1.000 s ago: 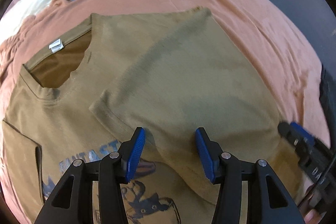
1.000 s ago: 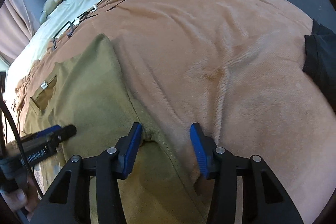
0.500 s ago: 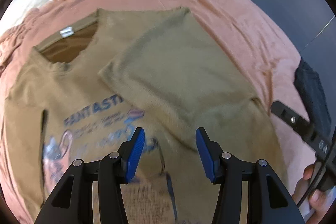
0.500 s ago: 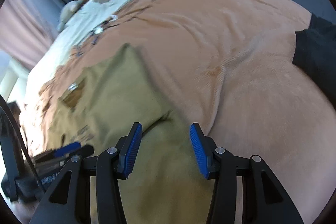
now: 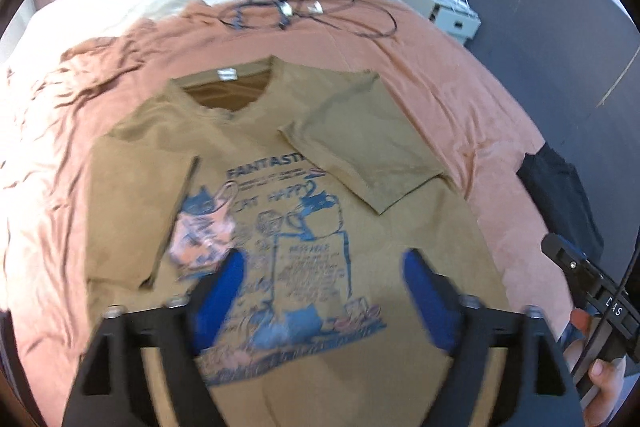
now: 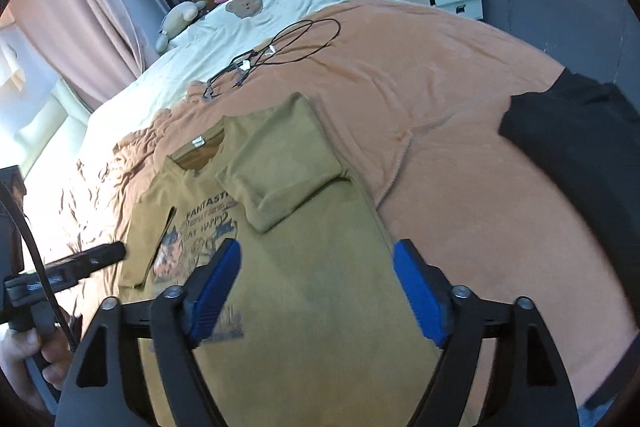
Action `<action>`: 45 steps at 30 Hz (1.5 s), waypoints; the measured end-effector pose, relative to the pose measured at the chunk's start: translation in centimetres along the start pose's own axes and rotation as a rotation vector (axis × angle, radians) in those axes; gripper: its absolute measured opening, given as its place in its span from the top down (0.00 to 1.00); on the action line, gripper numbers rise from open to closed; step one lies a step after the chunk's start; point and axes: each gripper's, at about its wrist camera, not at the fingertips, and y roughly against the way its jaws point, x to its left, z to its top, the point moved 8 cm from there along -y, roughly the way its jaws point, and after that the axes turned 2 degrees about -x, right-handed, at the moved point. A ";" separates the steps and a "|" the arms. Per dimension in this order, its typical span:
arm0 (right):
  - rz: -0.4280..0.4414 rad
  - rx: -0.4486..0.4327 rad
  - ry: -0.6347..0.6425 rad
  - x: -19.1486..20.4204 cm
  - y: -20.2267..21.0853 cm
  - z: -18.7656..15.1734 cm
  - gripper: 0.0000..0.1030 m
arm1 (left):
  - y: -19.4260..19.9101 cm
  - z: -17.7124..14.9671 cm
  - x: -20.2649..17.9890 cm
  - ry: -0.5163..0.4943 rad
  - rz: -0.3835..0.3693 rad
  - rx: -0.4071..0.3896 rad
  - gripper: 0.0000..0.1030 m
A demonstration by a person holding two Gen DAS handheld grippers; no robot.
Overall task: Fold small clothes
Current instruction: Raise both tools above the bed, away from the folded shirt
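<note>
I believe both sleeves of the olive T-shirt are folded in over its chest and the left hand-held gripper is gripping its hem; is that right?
Not quite: the left hand-held gripper is open above the T-shirt, holding nothing, as the left wrist view shows. Both sleeves are indeed folded in.

a bed, spread with an orange blanket, carries an olive printed t-shirt. beyond the shirt's collar lies a black cable tangle; right of the shirt, a black garment.

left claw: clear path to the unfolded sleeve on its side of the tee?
Probably yes. The left claw hangs open and empty above the tee; the flat sleeve lies to its left with nothing on it or between them.
</note>
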 end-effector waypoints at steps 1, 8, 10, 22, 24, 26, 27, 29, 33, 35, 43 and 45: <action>-0.006 -0.003 0.007 0.4 0.6 0.0 0.15 | 0.9 -0.3 0.2 0.005 0.002 -0.014 0.10; -0.052 -0.034 0.069 2.2 4.6 -1.2 0.00 | 6.6 -2.8 2.4 0.039 0.042 -0.093 0.00; -0.051 -0.044 0.073 2.7 5.5 -1.6 0.00 | 7.9 -3.5 2.9 0.046 0.053 -0.104 0.00; -0.054 -0.079 0.126 4.0 10.7 -4.7 0.00 | 16.6 -8.7 6.2 0.134 0.055 -0.224 0.00; -0.047 -0.094 0.134 4.0 11.8 -5.1 0.00 | 17.8 -9.3 6.4 0.142 0.048 -0.250 0.00; -0.036 -0.109 0.132 3.9 12.6 -5.4 0.00 | 19.1 -10.3 6.6 0.146 0.044 -0.276 0.00; -0.029 -0.119 0.128 3.8 13.1 -5.6 0.00 | 19.8 -10.9 6.7 0.148 0.036 -0.286 0.00; -0.016 -0.140 0.124 3.5 13.9 -6.1 0.00 | 20.7 -11.7 6.9 0.150 0.031 -0.298 0.00; 0.037 -0.178 0.094 2.7 15.9 -7.2 0.00 | 22.7 -13.4 7.1 0.154 0.022 -0.331 0.00; 0.042 -0.215 0.086 2.0 16.8 -7.4 0.00 | 24.1 -14.5 7.3 0.160 0.022 -0.353 0.00; 0.044 -0.230 0.135 0.4 18.1 -10.0 0.00 | 26.8 -17.7 8.3 0.178 0.035 -0.416 0.00; 0.056 -0.219 0.131 -0.1 18.2 -10.4 0.00 | 27.3 -18.7 8.9 0.201 0.029 -0.443 0.00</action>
